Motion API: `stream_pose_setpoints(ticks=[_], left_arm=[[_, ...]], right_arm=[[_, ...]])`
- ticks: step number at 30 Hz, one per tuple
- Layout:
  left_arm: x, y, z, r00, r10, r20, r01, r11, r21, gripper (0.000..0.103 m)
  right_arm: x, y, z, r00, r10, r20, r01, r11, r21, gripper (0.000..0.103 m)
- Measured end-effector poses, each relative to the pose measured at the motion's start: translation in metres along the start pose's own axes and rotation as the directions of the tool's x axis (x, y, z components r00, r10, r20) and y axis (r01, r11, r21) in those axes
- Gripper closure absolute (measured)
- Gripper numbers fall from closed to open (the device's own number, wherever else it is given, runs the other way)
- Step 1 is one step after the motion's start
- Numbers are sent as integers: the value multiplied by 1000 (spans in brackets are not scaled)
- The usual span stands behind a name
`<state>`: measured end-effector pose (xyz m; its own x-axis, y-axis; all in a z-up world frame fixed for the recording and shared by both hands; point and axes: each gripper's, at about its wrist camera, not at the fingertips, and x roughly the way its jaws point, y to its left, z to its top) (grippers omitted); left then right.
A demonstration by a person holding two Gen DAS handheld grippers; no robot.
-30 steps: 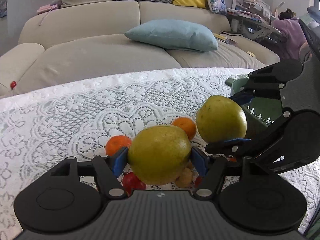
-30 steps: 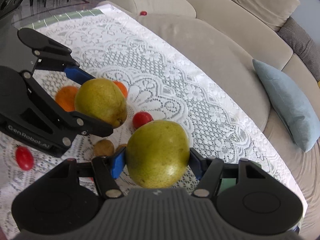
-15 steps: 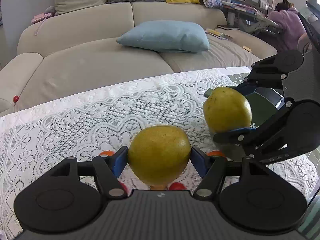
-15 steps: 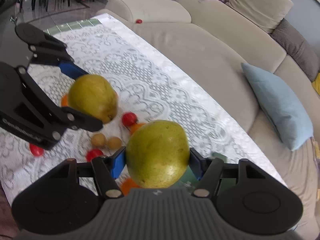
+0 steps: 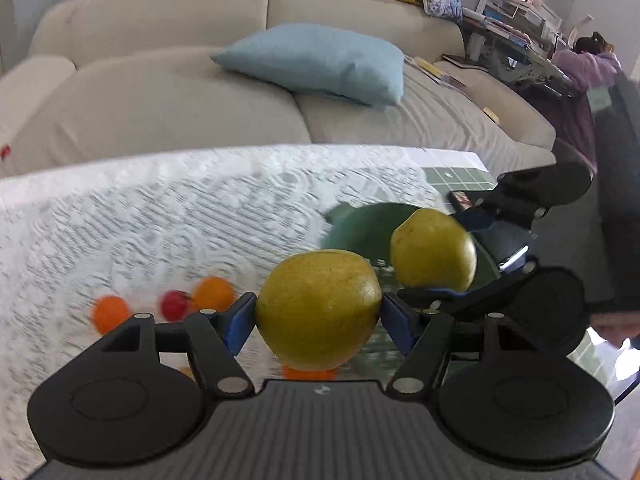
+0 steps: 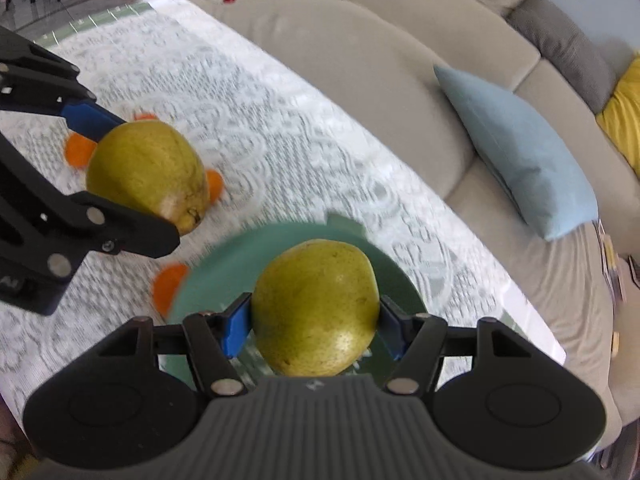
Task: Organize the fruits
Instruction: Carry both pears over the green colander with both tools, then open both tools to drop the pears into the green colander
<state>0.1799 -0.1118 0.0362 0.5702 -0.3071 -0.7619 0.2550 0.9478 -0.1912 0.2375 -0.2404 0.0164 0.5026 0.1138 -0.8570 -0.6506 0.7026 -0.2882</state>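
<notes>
Each gripper carries a yellow-green pear above the lace-covered table. My left gripper [image 5: 318,314] is shut on one pear [image 5: 318,308], its blue pads pressing both sides. My right gripper [image 6: 314,326] is shut on the other pear [image 6: 316,308], which hangs over a green plate [image 6: 224,264]. In the left wrist view the right gripper [image 5: 452,250] holds its pear [image 5: 434,254] over the same plate [image 5: 360,226]. In the right wrist view the left gripper [image 6: 120,172] and its pear [image 6: 148,174] are at the left, above small oranges [image 6: 78,150].
Small oranges [image 5: 110,312] and a red fruit [image 5: 174,304] lie blurred on the white lace tablecloth [image 5: 160,216]. A beige sofa [image 5: 168,92] with a light blue pillow [image 5: 320,62] runs along the far side of the table. A person [image 5: 588,72] sits at a desk at the far right.
Both grippers moved with their pears away from the loose fruits toward the green plate, rising a little. The right pear now hangs over the plate. Both grips are unchanged.
</notes>
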Motion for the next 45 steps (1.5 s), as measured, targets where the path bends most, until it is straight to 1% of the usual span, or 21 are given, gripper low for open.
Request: stream_pose_setpoints(ticks=[3,7,10,16,20,24,28,29,30,33,37,43,45], left_arm=[[17,-9,6,998,-35,-52,32,998,-48,25],[33,-19,8,992,-64,-107,56,995,-80,25],[46,-24,8,987,-67,-146,51,993,-108,25],[69,-29,8,972,-73,-223,45,991,-127,25],[84,-35,8,961,-57,-269,30,994,-105,25],[93,-39,10,957,-31,-288,10,997,-74,25],[102,-38,11,946,-32,-322,10,997,-72,25],[104,-39,11,944,-21,-331,2,998,-60,25],[107,-42,12,942,9,-337,-20,999,-31,25],[110,-47,12,939,48,-339,-40,999,30,25],[110,-50,12,935,73,-347,-56,997,57,25],[111,-53,12,932,86,-351,-62,995,78,25],[111,-55,10,933,97,-348,-64,993,104,25]], right_arm=[[8,-10,-13,999,10,-31,-10,1000,11,40],[15,-18,-27,998,45,-42,-44,999,26,40],[22,-20,-33,996,69,-54,-68,998,18,40],[41,-19,-34,989,110,-95,-111,994,-9,40],[50,-19,-36,984,134,-114,-138,990,-23,40],[56,-19,-40,978,164,-126,-169,985,-27,40],[62,-22,-43,974,181,-139,-187,982,-31,40],[63,-23,-44,971,188,-146,-194,981,-29,40],[65,-23,-45,969,194,-154,-201,979,-28,40],[69,-22,-47,964,210,-161,-218,976,-29,40],[71,-21,-47,960,229,-162,-238,971,-34,40],[69,-20,-46,957,229,-180,-240,970,-43,40],[68,-19,-47,956,226,-185,-238,970,-48,40]])
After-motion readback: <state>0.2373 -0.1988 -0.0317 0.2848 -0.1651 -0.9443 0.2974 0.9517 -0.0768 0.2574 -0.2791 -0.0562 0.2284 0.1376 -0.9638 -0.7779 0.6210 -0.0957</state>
